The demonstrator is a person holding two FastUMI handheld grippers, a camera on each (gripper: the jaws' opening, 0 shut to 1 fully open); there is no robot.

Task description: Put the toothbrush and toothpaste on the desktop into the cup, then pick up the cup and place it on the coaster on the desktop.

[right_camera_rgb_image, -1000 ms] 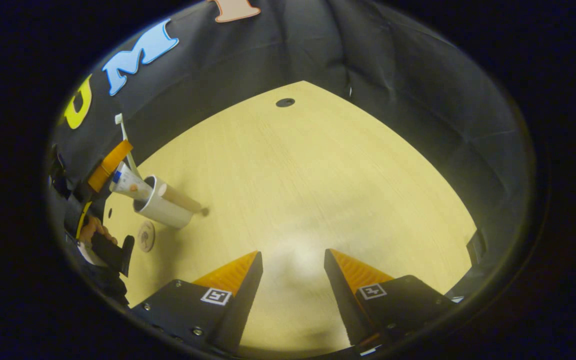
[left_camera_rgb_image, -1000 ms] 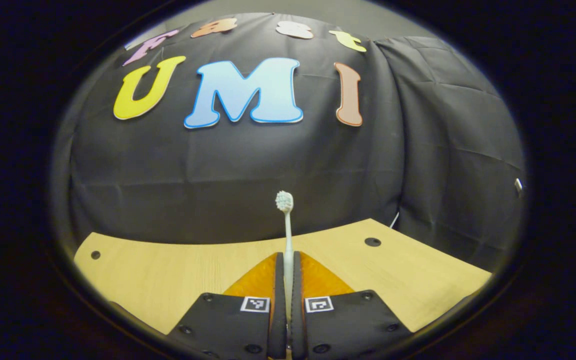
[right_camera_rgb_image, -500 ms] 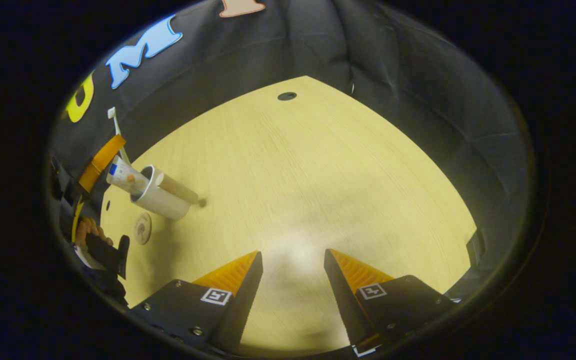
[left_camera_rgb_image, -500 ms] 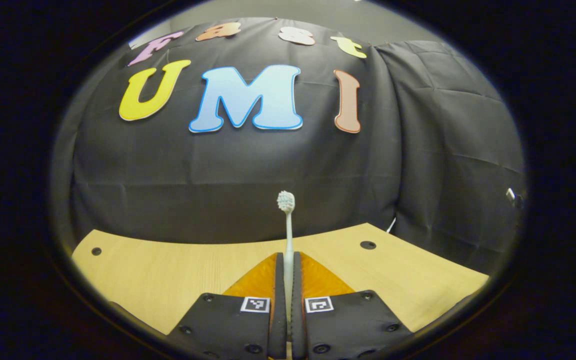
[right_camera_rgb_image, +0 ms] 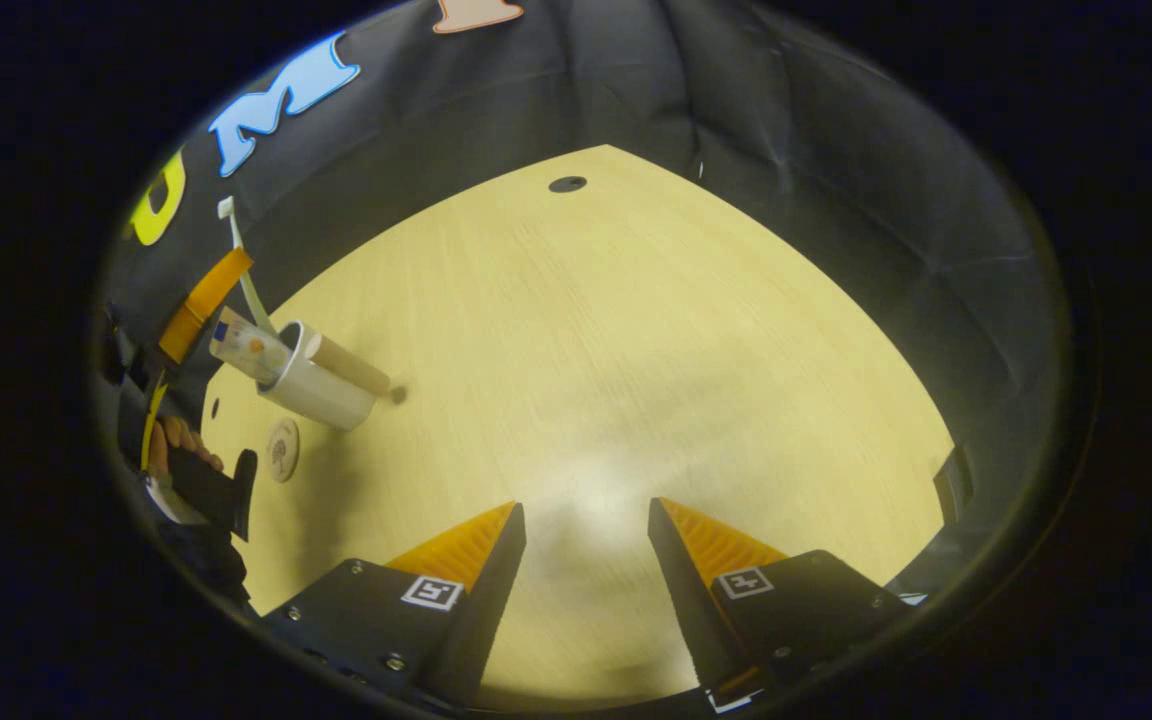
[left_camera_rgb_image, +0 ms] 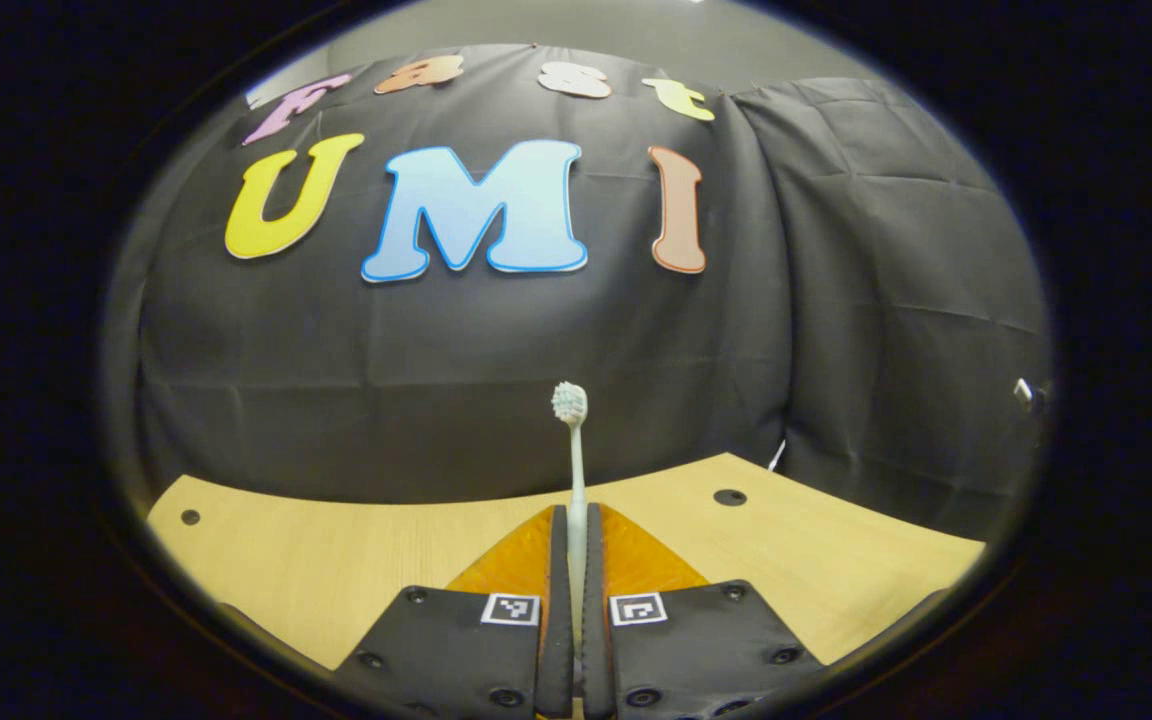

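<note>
The left hand-held gripper [left_camera_rgb_image: 576, 515] is clenched on a toothbrush [left_camera_rgb_image: 573, 455], both fingers pressing its handle, the bristle head pointing up before the black cloth wall. Below lies the pale wooden counter [left_camera_rgb_image: 336, 550]. In the right gripper view, the right hand-held gripper [right_camera_rgb_image: 586, 515] hangs released above bare counter, its fingers spread apart. Far to the left stands a white cup [right_camera_rgb_image: 314, 385] with the toothpaste [right_camera_rgb_image: 248, 345] tube leaning out of it. The toothbrush is above the cup. A round coaster [right_camera_rgb_image: 282, 450] lies on the counter just beside the cup, nearer the camera.
</note>
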